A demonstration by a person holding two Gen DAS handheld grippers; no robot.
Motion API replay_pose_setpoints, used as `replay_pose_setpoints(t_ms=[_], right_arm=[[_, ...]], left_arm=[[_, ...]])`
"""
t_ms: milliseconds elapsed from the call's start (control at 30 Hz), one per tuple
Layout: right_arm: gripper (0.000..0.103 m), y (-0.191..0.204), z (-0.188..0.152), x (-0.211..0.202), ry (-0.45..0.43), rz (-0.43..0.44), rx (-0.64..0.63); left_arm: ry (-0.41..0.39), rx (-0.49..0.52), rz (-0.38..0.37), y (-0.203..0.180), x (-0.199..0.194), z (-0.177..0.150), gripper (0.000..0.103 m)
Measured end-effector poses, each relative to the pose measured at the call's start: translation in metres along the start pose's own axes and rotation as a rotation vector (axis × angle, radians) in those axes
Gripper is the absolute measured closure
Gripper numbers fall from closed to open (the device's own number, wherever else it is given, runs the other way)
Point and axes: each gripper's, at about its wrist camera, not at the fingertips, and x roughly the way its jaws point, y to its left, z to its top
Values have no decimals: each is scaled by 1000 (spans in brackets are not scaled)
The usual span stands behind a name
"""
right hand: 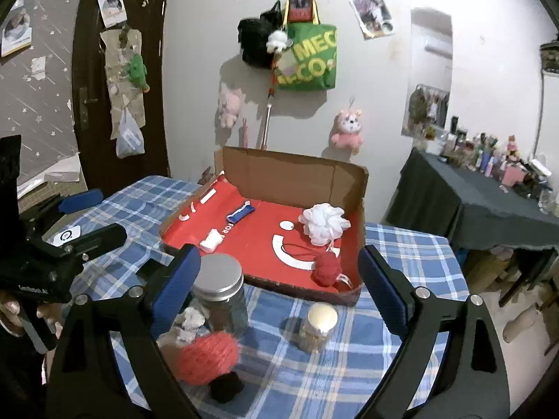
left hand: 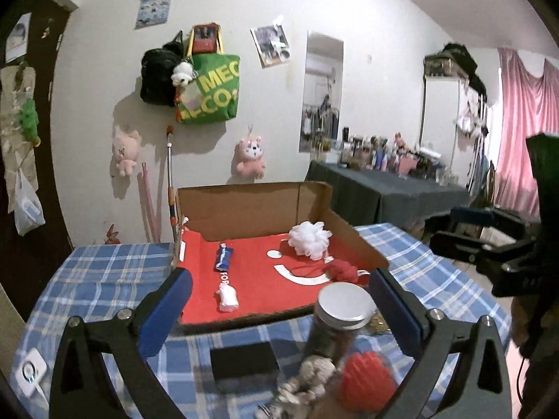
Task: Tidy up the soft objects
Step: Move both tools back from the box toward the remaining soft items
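left gripper (left hand: 279, 300) jaws apart, empty | right gripper (right hand: 279, 279) jaws apart, empty | white pouf (right hand: 325, 222), red pouf (right hand: 326, 269) in box (right hand: 293, 171), far right | red fuzzy ball (right hand: 208, 354) near, possibly yarn

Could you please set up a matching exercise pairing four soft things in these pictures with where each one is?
Things:
1. white pouf
2. red pouf
3. pink plush
4. red ball

Places:
A. hanging on the wall
B. on the plaid cloth, in front of the big jar
C. in the box, near its back right corner
D. in the box, near its front right corner

Pairs: 1-C, 2-D, 3-A, 4-B
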Motion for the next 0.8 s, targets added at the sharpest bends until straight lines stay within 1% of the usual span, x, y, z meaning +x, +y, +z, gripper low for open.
replay_pose_setpoints(t_ms=[100,200,300,467,700,800], right_arm=[[5,7,-19,-14,-41,-31,7],[5,14,-43,-23,-73,-64,23],[5,18,-64,-26,-85,-84,42],[5,22,-91,-21,-57,-68,73],[5,21,-118,-5,-5,-30,118],[5,19,-123,0,11,-17,134]], left_arm=[[-38,-11,22,-5,-18,-13,0],[-56,-18,48,-10,-29,-28,0],[-59,-31,67,-14,-34,-45,0],[-31,-39,100,-19,-31,-74,0],[46,-61,99,-17,-14,-110,0],[75,-65,96,-17,-8,-119,0]])
